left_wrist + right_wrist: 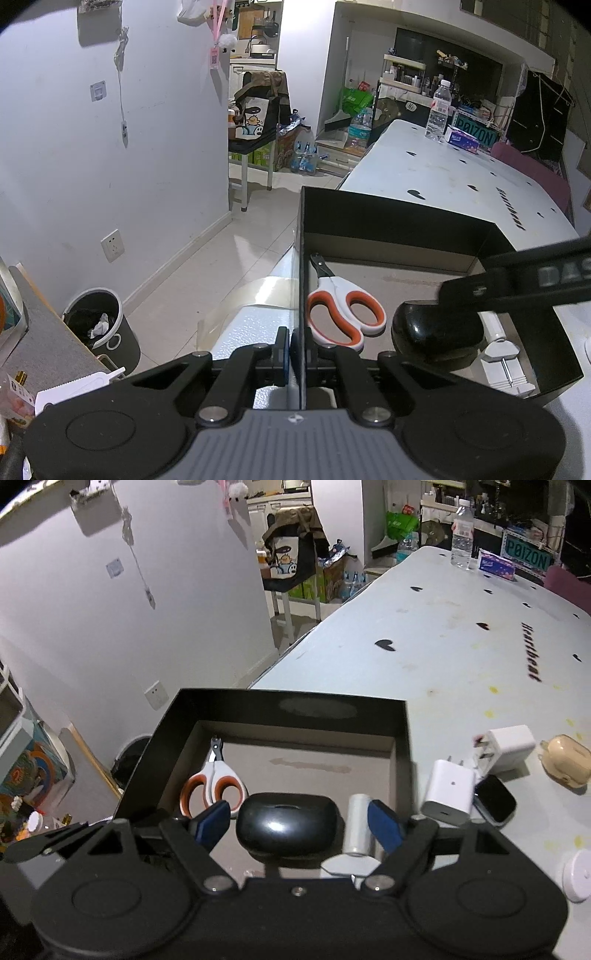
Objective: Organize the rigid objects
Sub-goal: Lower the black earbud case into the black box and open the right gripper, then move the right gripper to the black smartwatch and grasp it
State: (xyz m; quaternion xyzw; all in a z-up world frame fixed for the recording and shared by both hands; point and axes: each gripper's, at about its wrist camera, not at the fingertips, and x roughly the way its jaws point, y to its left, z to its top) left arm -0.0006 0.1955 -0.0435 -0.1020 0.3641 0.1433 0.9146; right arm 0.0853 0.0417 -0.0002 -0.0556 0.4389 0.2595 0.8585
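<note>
Box (400, 738) wall sits pinched tight in the left claw (295, 350). Right claw (295, 821) is spread wide, with the black case (286, 825) lying inside the box right between its fingers, touching neither. Chargers (448, 792) wait just right of the box, nearer this claw.

A teal plate (527, 558) at the table's (443, 657) one o'clock end reads "P0IZON"; black script printed on the tabletop at three o'clock reads "Heartbeat"; the letters "DAS" show on the right gripper (554, 275), seen from the left wrist
</note>
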